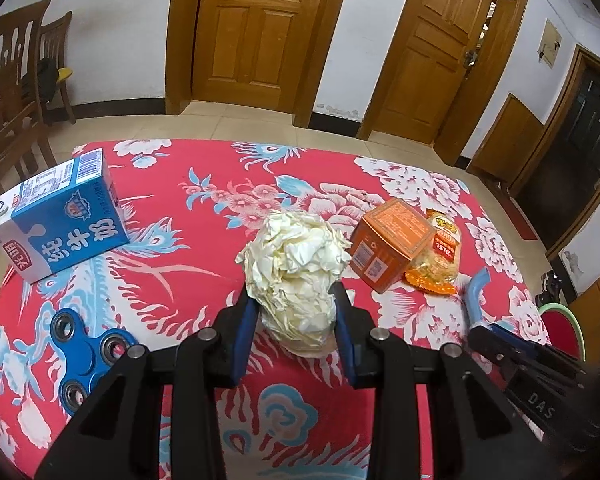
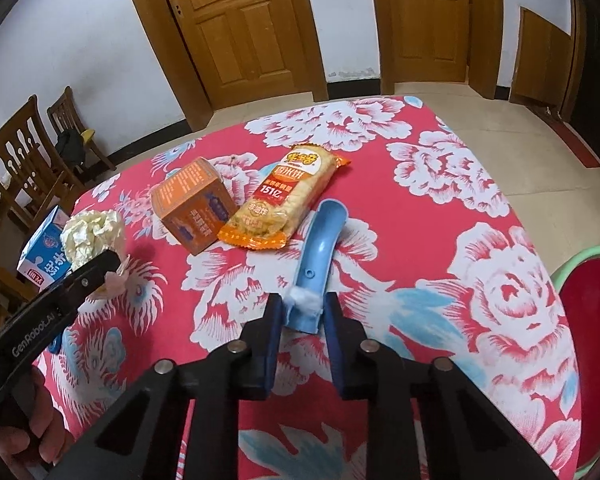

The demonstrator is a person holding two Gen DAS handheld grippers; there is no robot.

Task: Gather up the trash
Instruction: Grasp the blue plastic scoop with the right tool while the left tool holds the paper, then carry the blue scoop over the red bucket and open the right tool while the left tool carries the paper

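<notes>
My left gripper (image 1: 294, 300) is shut on a crumpled cream paper ball (image 1: 296, 264) and holds it above the red floral tablecloth (image 1: 204, 208). The ball also shows in the right wrist view (image 2: 92, 236), at the far left. My right gripper (image 2: 303, 304) is shut on the near end of a curved light-blue plastic piece (image 2: 320, 240), with a small white wad at the grip. An orange carton (image 1: 388, 244) and an orange snack packet (image 2: 284, 200) lie side by side mid-table. A blue-and-white milk carton (image 1: 56, 216) lies at the left.
A blue fidget spinner (image 1: 84, 356) lies at the near left. A red stool with a green rim (image 2: 592, 320) stands off the table's right side. Wooden chairs (image 1: 8, 80) stand to the far left, wooden doors (image 1: 256, 28) behind.
</notes>
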